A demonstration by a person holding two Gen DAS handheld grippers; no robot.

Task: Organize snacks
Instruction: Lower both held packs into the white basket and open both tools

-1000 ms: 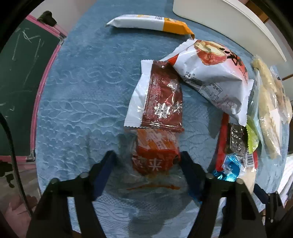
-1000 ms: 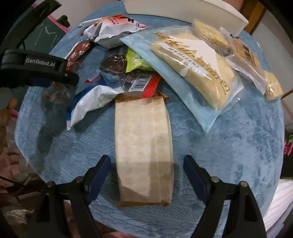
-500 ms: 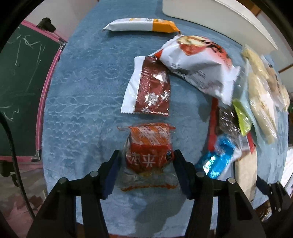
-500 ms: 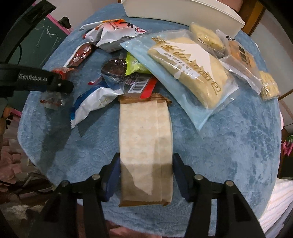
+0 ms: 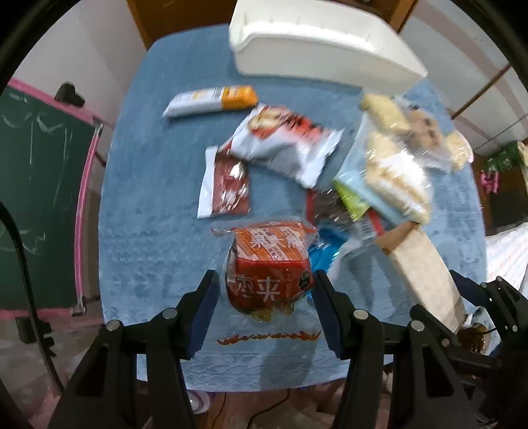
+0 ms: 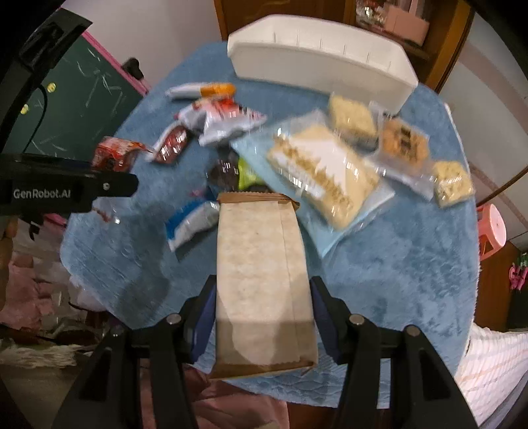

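My left tool was closed on one red-orange snack pack, lifted off the table. My right tool clamped one long tan paper packet, its far end reaching out ahead. Beyond both lay one white bin. Ahead of my right tool were four clear bags of pale snacks.

Green chalkboard, pink stool, perhaps a wooden cabinet.
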